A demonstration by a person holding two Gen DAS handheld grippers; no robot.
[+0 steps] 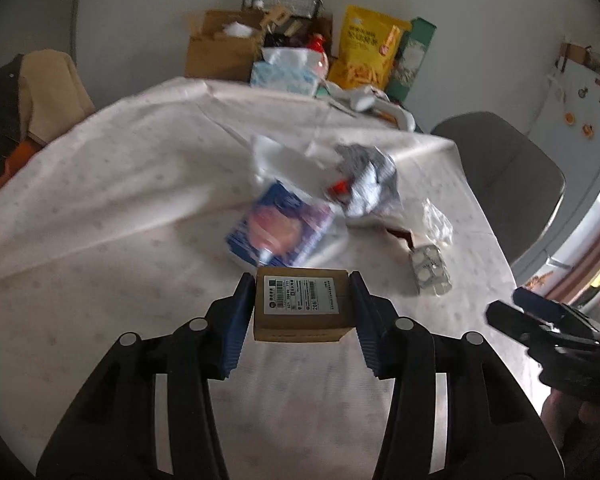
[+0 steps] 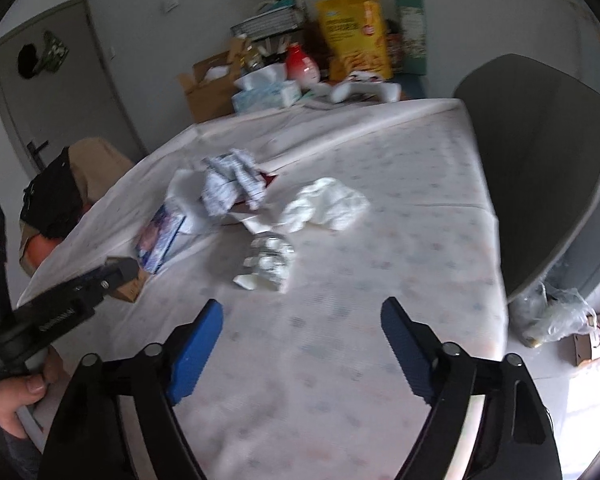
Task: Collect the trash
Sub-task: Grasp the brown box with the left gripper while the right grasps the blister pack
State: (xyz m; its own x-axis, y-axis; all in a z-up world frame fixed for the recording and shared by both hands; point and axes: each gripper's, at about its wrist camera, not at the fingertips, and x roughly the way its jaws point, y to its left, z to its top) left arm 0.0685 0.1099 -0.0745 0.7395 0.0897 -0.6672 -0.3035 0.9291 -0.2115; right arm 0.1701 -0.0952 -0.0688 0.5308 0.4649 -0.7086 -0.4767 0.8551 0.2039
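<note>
My left gripper (image 1: 302,300) is clamped on a small cardboard box (image 1: 302,306) at lower centre of its view. My right gripper (image 2: 302,340) stands apart over the tablecloth (image 2: 380,240), holding nothing; a crumpled foil wrapper (image 2: 270,262) lies just above it, mid-frame.

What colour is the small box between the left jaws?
Brown cardboard box with a white label; clearest in the left wrist view.

Table (image 2: 420,240), covered by pale dotted cloth (image 1: 120,184), creased in long folds. On the cloth, mid-table: blue printed box (image 1: 278,226); crumpled grey-and-white wrapper (image 1: 366,184) just beside it; crumpled white tissue (image 2: 326,204); foil blister pack (image 1: 430,274) nearer the front edge. At the far edge: tissue box (image 2: 266,94), open carton (image 1: 220,50), yellow snack bag (image 1: 364,52), red bottle (image 2: 300,64).
</note>
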